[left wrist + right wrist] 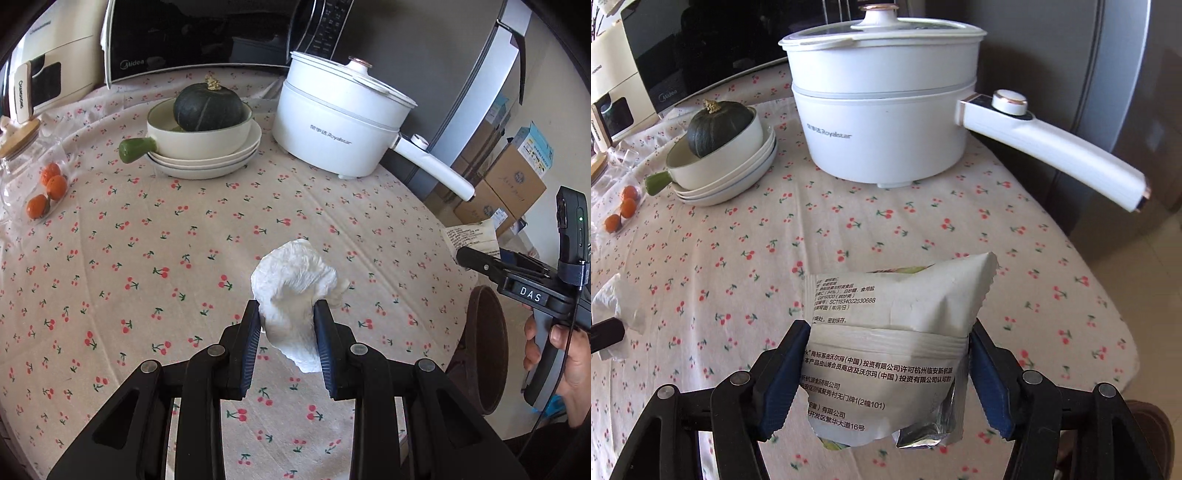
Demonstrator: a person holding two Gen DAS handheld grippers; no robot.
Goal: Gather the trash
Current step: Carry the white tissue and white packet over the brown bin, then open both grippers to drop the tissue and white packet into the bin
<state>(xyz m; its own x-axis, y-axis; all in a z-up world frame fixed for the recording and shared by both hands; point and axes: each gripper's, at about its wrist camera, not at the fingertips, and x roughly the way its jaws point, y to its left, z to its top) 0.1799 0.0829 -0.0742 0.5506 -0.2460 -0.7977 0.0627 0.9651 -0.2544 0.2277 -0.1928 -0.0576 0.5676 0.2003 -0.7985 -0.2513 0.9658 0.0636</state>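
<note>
My left gripper point(286, 314) is shut on a crumpled white tissue point(295, 291) and holds it above the cherry-print tablecloth point(147, 258). My right gripper point(886, 354) is shut on a torn white snack wrapper point(886, 332) with printed Chinese text and a foil inside, held above the table's right part. In the left wrist view the right gripper point(461, 254) shows at the right edge with the wrapper point(469, 236) in it. In the right wrist view the tissue point(617, 302) and a left fingertip point(605, 332) show at the far left.
A white electric pot point(340, 122) with a long handle stands at the back right. A dark green squash point(207, 107) sits in a bowl on stacked plates point(207, 162). A bag of small oranges point(48, 192) lies at the left. A microwave point(184, 37) stands behind. A brown stool point(484, 347) is beyond the table's right edge.
</note>
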